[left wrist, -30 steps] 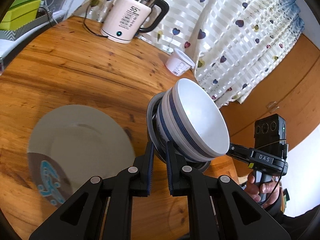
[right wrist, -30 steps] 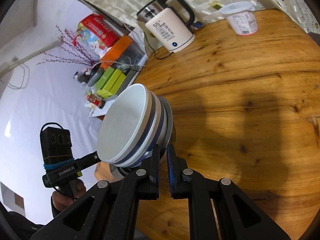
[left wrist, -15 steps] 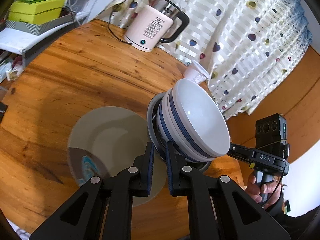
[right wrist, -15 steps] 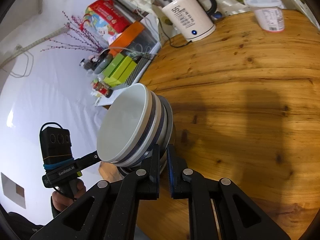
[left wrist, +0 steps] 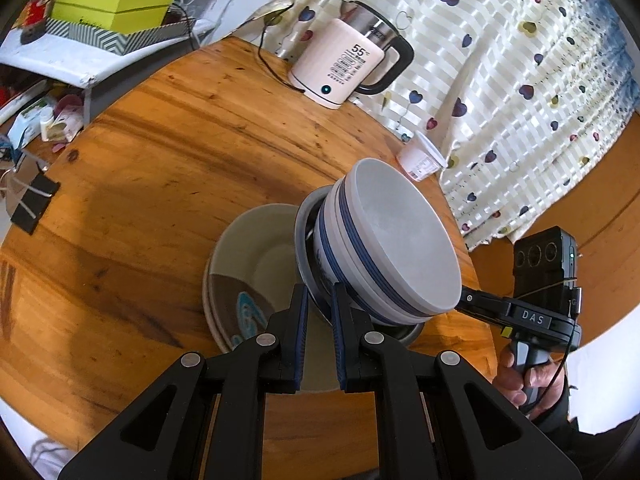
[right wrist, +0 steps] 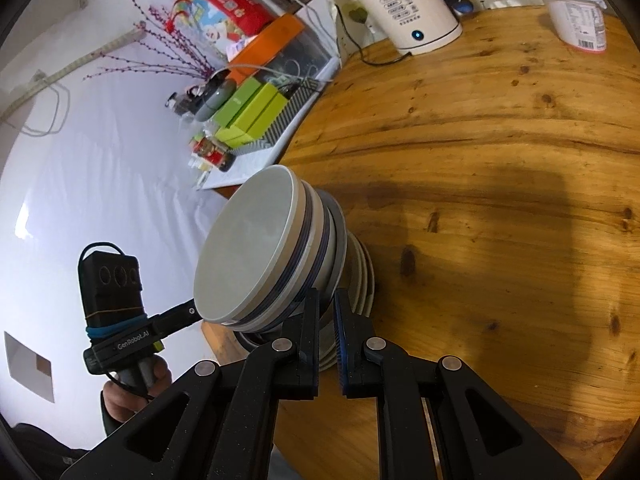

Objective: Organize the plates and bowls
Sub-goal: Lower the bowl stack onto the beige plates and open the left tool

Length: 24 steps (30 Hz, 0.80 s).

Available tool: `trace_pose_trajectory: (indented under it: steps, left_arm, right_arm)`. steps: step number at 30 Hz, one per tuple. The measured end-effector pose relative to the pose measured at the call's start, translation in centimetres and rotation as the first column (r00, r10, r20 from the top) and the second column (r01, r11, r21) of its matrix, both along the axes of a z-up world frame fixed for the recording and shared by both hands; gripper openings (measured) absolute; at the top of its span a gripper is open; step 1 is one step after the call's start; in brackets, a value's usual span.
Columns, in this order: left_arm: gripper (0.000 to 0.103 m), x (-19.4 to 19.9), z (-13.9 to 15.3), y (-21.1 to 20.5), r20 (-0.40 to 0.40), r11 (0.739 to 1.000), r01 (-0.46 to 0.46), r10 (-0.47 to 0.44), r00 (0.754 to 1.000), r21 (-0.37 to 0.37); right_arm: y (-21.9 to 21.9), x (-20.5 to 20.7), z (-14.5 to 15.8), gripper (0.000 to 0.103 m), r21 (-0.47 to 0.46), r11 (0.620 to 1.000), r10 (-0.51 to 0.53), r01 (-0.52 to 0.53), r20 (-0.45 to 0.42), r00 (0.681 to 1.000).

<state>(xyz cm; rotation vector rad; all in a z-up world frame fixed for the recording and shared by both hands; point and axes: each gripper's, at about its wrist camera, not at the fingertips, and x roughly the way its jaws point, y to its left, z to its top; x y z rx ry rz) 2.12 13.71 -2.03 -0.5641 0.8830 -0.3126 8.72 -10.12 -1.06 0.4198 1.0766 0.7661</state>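
A stack of white bowls with blue bands (left wrist: 384,248) sits in a grey metal bowl, held from both sides. My left gripper (left wrist: 319,300) is shut on the stack's rim on one side. My right gripper (right wrist: 327,304) is shut on the opposite rim of the same stack (right wrist: 264,252). The stack hangs just over a pile of grey plates with a brown and blue pattern (left wrist: 248,276) on the round wooden table (left wrist: 160,168). In the right wrist view the plates (right wrist: 364,280) show under the stack. Whether the stack touches the plates is hidden.
A cream electric kettle (left wrist: 348,68) with its cord stands at the table's far edge, a white yogurt tub (left wrist: 422,156) beside it. A heart-patterned curtain (left wrist: 500,80) hangs behind. Green boxes (left wrist: 112,4) sit on a shelf left of the table.
Both grippers carried the bowl stack over the plates. The plates, seen off to the left before, now lie directly beneath the stack. Both grips stay shut.
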Motion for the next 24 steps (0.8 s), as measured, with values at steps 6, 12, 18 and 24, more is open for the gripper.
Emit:
trace_pose_trajectory:
  steps: [6,12,18,24]
  left_arm:
    - [0.011,-0.3,-0.4,0.7,-0.014,1.0,-0.019,0.019,1.0,0.001]
    - [0.011,-0.7,-0.7,1.1,-0.023,0.999,-0.035,0.035,0.999,0.001]
    - [0.011,-1.2,-0.7,1.5,-0.021,0.999,-0.047,0.047,0.999,0.003]
    - [0.01,-1.3,-0.8,1.6,-0.022,0.999,-0.053,0.053,0.998,-0.002]
  right_arm:
    - [0.9,0.1,-0.4,0.009,-0.008,1.0,0.019,-0.019,-0.012,1.0]
    - [1.6,0.1,-0.7,0.009,-0.013,0.999,0.033,-0.033,-0.019,0.999]
    - [2.4,0.4,-1.0,0.009,-0.018,0.999,0.042,-0.042,-0.025,0.999]
    - [2.7,0.4,-1.1,0.009,-0.029,0.998,0.046,-0.047,-0.019,0.999]
